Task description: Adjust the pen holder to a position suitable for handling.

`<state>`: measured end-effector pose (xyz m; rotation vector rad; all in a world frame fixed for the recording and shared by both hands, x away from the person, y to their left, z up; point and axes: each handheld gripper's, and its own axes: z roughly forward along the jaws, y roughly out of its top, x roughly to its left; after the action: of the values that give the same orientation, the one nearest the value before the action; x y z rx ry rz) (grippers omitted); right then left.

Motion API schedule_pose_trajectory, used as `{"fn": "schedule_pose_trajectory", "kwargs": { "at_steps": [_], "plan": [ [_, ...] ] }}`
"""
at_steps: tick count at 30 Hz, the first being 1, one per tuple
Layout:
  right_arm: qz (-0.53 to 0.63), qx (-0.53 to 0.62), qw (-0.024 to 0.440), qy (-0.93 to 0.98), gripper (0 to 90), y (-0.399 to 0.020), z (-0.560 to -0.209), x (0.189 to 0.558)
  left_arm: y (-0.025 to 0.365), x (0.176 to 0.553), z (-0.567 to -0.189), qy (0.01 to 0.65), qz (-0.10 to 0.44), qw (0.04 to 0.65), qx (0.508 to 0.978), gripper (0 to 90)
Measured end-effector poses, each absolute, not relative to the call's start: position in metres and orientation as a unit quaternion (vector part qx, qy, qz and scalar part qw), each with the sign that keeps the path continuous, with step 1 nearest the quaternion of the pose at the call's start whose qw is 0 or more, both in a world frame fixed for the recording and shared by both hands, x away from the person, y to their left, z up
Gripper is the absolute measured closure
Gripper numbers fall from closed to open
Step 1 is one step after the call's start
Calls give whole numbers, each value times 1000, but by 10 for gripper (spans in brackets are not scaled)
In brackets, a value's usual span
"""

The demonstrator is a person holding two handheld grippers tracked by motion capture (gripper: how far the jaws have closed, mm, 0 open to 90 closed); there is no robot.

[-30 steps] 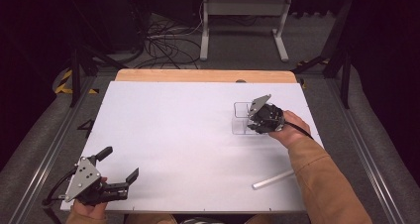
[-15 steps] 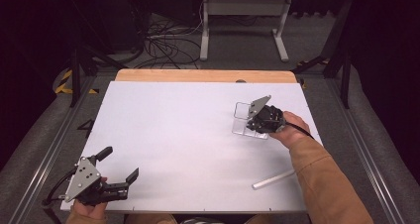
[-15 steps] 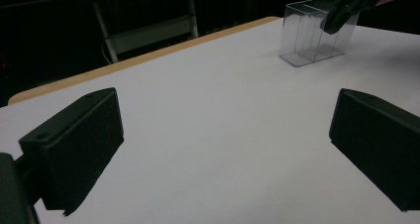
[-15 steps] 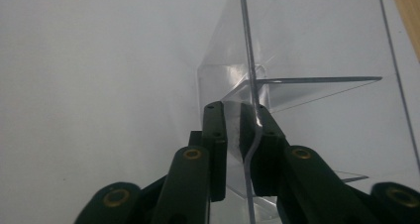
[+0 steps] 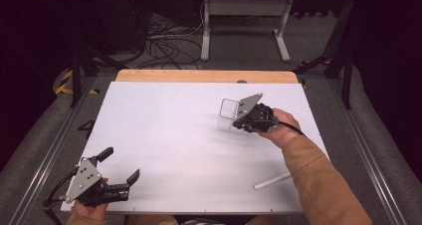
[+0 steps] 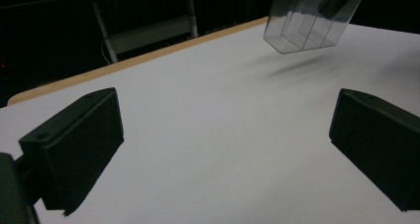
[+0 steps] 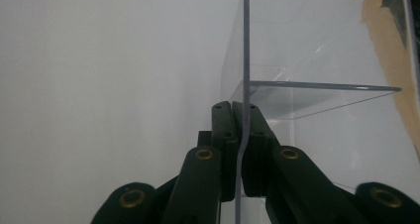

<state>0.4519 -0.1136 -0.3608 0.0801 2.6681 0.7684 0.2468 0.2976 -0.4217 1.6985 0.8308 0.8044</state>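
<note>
A person's right gripper pinched one thin wall of a clear plastic compartment box over the far right part of the white table. In the right gripper view, the two black jaws had just been closing and stood pressed together on the upright wall of the box, with the sheet running straight up between them. The left gripper view showed the box tilted and clear of the tabletop, a faint shadow lying on the white surface beneath it, and its inner dividers visible through the transparent sides. The left gripper rested at the near left corner of the table, well apart from the box, its jaws spread wide with nothing between them. A white stick-like object, too small to identify, lay on the table near the right sleeve. Beyond the wooden far edge of the table, cables trailed across the floor.
</note>
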Motion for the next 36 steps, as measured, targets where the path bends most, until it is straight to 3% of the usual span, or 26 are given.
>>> {"fn": "schedule_pose_trajectory", "kwargs": {
  "at_steps": [17, 36],
  "plan": [
    [249, -27, 99, 963, 864, -36, -380, 446, 300, 247, -422, 346, 332, 520, 707, 10],
    [245, -40, 84, 965, 852, -15, -392, 447, 300, 247, -423, 344, 330, 519, 709, 11]
  ]
}}
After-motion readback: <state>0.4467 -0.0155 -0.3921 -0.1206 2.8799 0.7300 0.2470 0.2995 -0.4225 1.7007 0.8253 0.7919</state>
